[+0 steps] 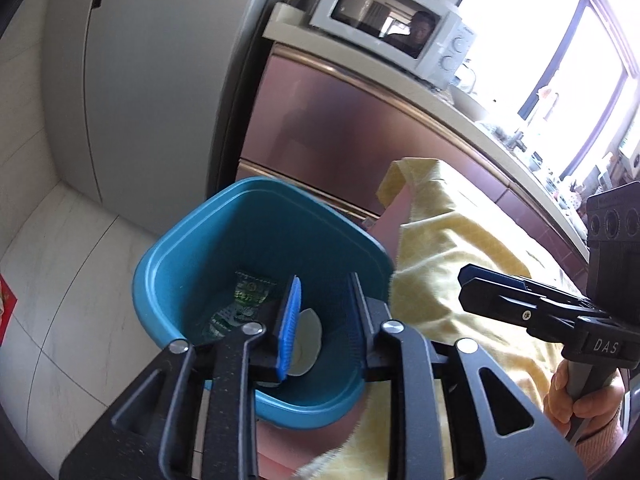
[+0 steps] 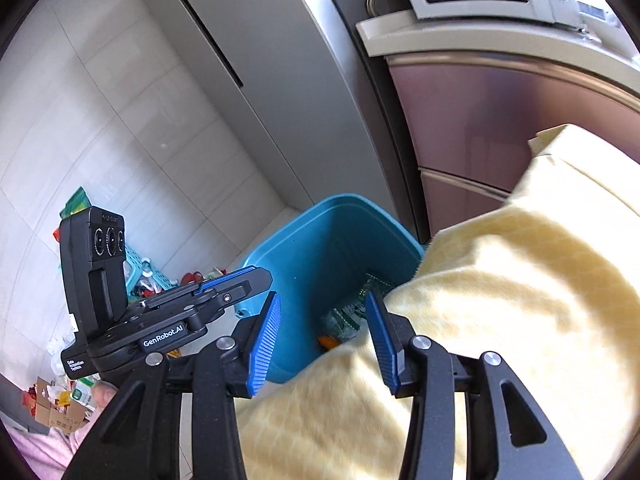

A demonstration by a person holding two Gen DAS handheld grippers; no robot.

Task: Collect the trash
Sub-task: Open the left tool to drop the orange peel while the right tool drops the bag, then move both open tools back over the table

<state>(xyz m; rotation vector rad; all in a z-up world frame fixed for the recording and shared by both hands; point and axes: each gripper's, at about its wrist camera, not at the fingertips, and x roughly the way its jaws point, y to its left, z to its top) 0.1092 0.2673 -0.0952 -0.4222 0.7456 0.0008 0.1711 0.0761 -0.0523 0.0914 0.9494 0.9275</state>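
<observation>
The teal waste bin (image 1: 256, 248) stands on the floor against the near-left corner of a table draped in a yellow cloth (image 1: 460, 240), likely set there so scraps can go straight down off the table edge. Inside it lie a green printed wrapper (image 1: 246, 300) toward the left, a pale round piece (image 1: 308, 334) beside it, and, in the right wrist view, something small and orange (image 2: 328, 341) near the cloth's edge; what that is I cannot tell.

The left gripper (image 1: 324, 320) hangs over the bin's mouth, its 2 blue-padded fingers spread apart with nothing between them, which suits a release point above the opening. The right gripper (image 2: 326, 332) sits to the right, over the table's corner, its fingers also wide apart and holding nothing; one pad lies just beside the cloth's fold.

Farther out, a pink-fronted cabinet (image 1: 340, 120) runs behind the bin, with a white microwave (image 1: 400, 28) on top and a tall grey refrigerator (image 1: 160, 80) to the left. On the floor well to the left are loose scraps (image 2: 64, 392) and a pale green basket (image 2: 138, 268), so more collecting probably remains.
</observation>
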